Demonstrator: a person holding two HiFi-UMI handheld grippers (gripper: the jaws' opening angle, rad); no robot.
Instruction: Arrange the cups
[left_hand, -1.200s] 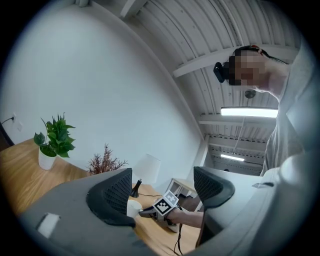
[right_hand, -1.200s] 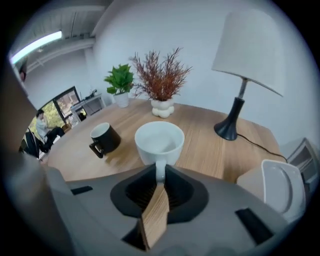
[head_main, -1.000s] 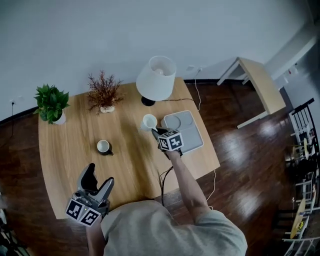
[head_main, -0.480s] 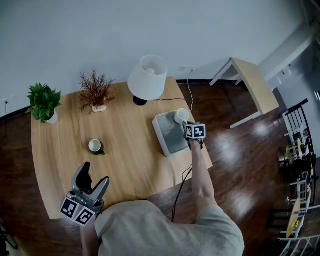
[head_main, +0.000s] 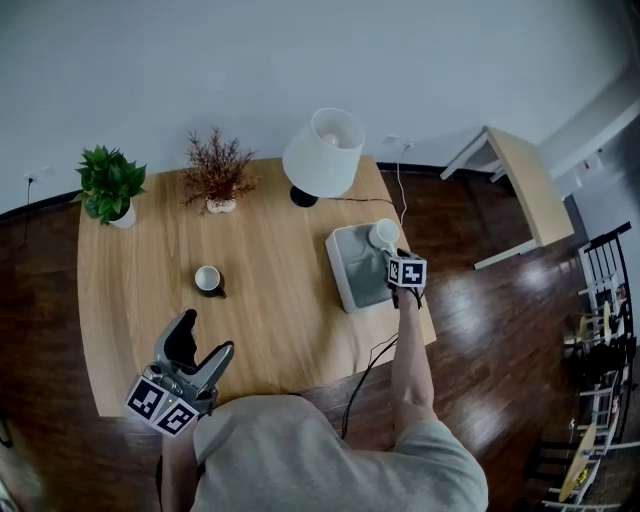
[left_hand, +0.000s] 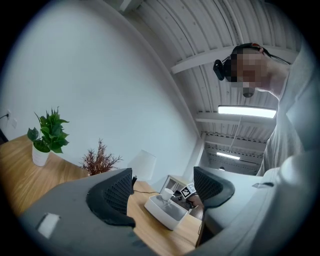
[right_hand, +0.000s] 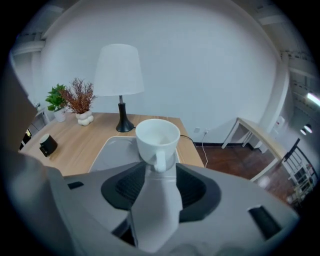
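Right gripper (right_hand: 159, 169) jaws just opened wide, glossy white mug (right_hand: 157, 137) handle at their tips, mug in smooth grey rounded-rectangular tray (right_hand: 112, 150); left gripper (left_hand: 163, 176) wide, empty

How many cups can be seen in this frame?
2. A white ceramic cup stands in the grey rectangular tray; a dark cup with white inside sits on the wooden table, left of it. None appears hidden.

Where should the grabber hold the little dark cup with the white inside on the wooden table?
I'd grip the small dark cup with a white inside by its rim, one jaw inside and one outside, coming down from above. It stands upright, mouth open upward, alone on the wooden table, so nothing blocks that.
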